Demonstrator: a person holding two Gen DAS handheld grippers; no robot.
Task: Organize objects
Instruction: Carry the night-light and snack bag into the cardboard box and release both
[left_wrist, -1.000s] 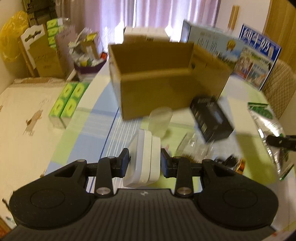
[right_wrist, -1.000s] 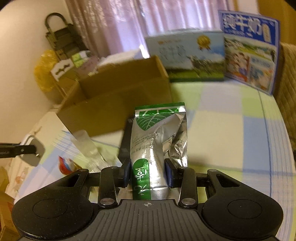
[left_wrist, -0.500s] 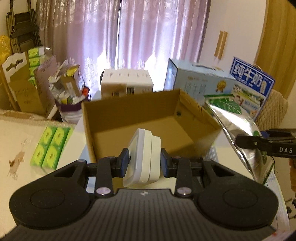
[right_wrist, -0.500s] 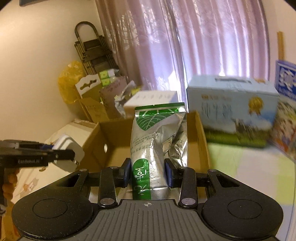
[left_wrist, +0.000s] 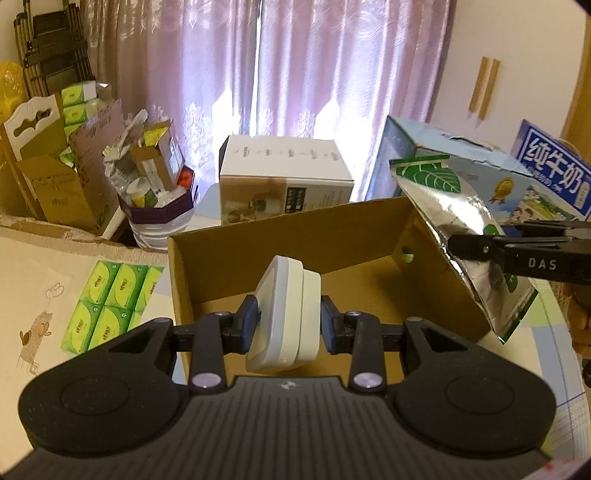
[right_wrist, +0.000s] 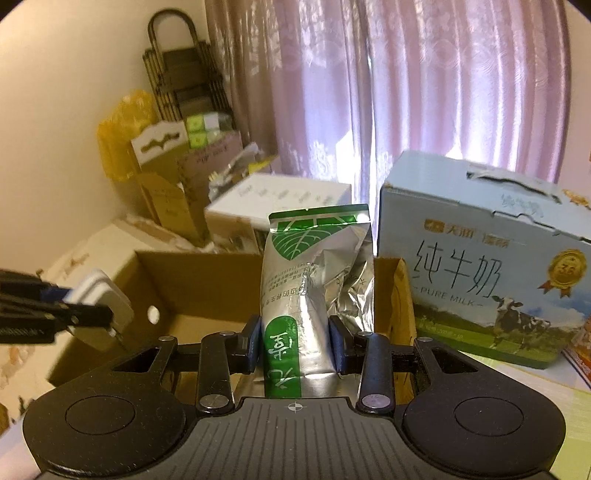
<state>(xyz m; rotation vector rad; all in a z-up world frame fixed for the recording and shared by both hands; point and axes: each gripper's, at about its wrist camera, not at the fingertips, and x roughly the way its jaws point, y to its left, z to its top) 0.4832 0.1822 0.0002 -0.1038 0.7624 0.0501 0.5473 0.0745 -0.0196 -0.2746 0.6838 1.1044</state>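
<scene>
The left tool (left_wrist: 283, 325) sits at lower centre of its own view, pads clamped on a white item. The right tool (right_wrist: 295, 343), likewise lower centre, pinches a foil pouch and enters the left view from the right edge.

matt brown cardboard box (left_wrist: 295, 236), shiny crinkled foil pouch (right_wrist: 317, 280), smooth white plastic adapter (left_wrist: 284, 314)

Both views look forward and downward along their own fingers from close above the open cardboard box (left_wrist: 280, 240) (right_wrist: 207, 284). The left view faces it from the left, the right view from the right. They share the box, the curtain (left_wrist: 295, 66) (right_wrist: 369, 92) and the milk carton (left_wrist: 480, 173) (right_wrist: 480, 266).
</scene>
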